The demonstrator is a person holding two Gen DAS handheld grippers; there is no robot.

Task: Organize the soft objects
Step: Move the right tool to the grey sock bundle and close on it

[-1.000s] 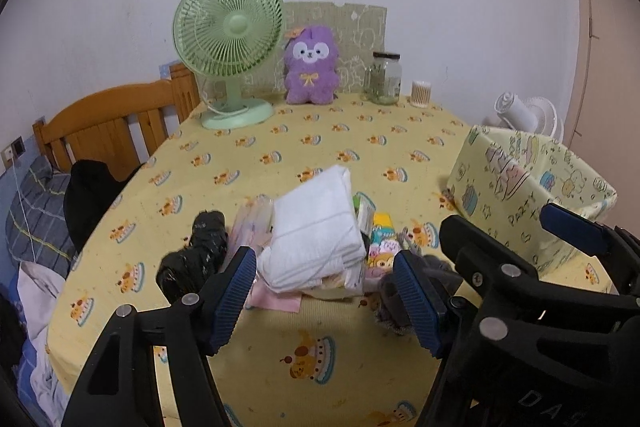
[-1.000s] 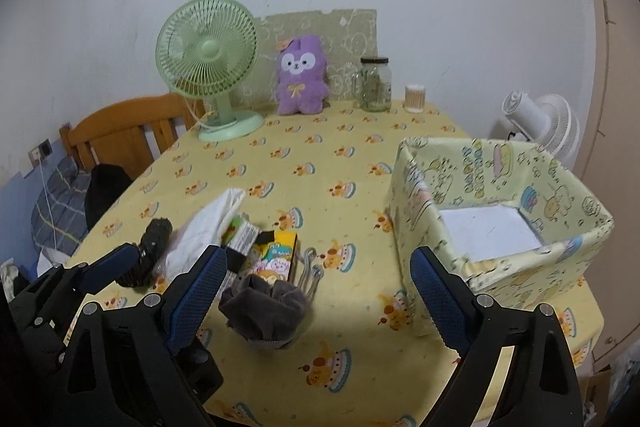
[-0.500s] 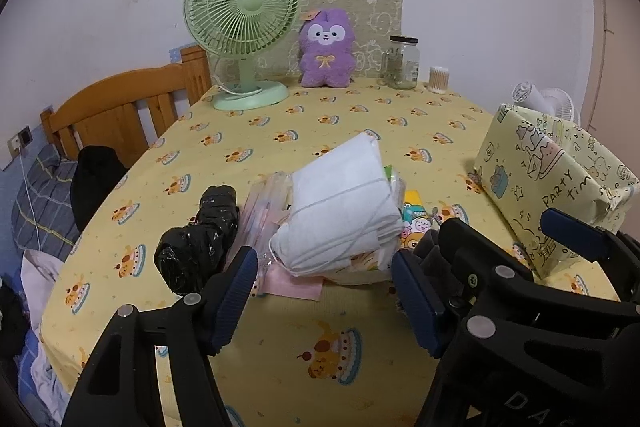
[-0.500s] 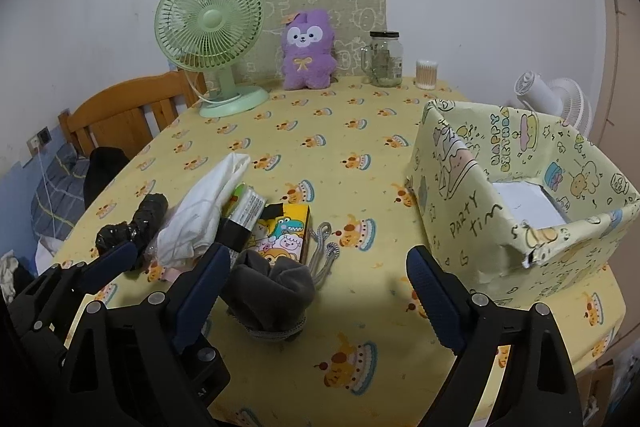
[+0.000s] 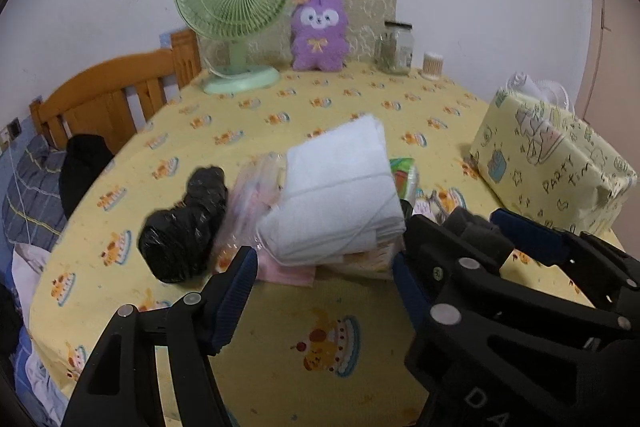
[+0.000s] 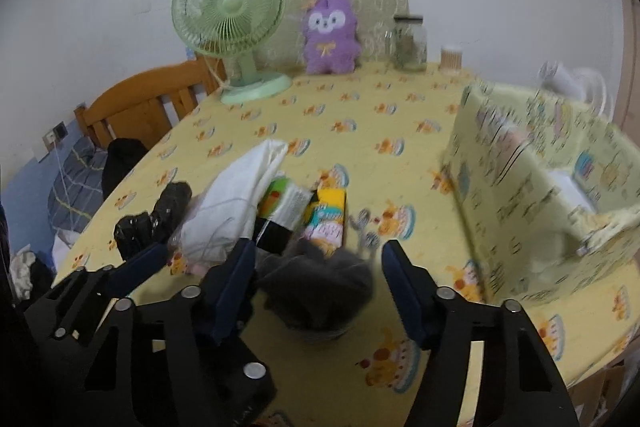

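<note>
Right claw [image 6: 316,287] straddles the grey fuzzy bundle [image 6: 318,291] at the near edge of the pile — jaws closing, bundle between them. The left pad looks about at the fabric, the right pad is apart from it, so no firm grip yet. Probably picked first because it sits loose at the front, nearest the open party-print box [image 6: 532,187] on the right, which looks like the drop spot.

Left claw [image 5: 320,291] hovers wide open and empty, just short of the folded white towel [image 5: 340,195]; likely lined up for that next. The towel lies tilted on top of a clear plastic packet [image 5: 252,195] and a pink cloth [image 5: 288,273], so lifting it may drag those along.

Counts on the bench [image 5: 320,347]:
- one grey bundle
- one white towel
- one black plastic-wrapped lump [image 5: 186,223], left of the pile
- one green-and-white packet [image 6: 286,203], one yellow cartoon packet [image 6: 326,215] — beside each other behind the bundle
- something metal and looped [image 6: 366,231], too blurred to name
- one box, a white item inside

At the back wall, out of the work area: one green desk fan [image 5: 234,7], one purple plush toy [image 5: 319,33], one glass jar [image 5: 396,47], one small cotton-swab tub [image 5: 433,65].
</note>
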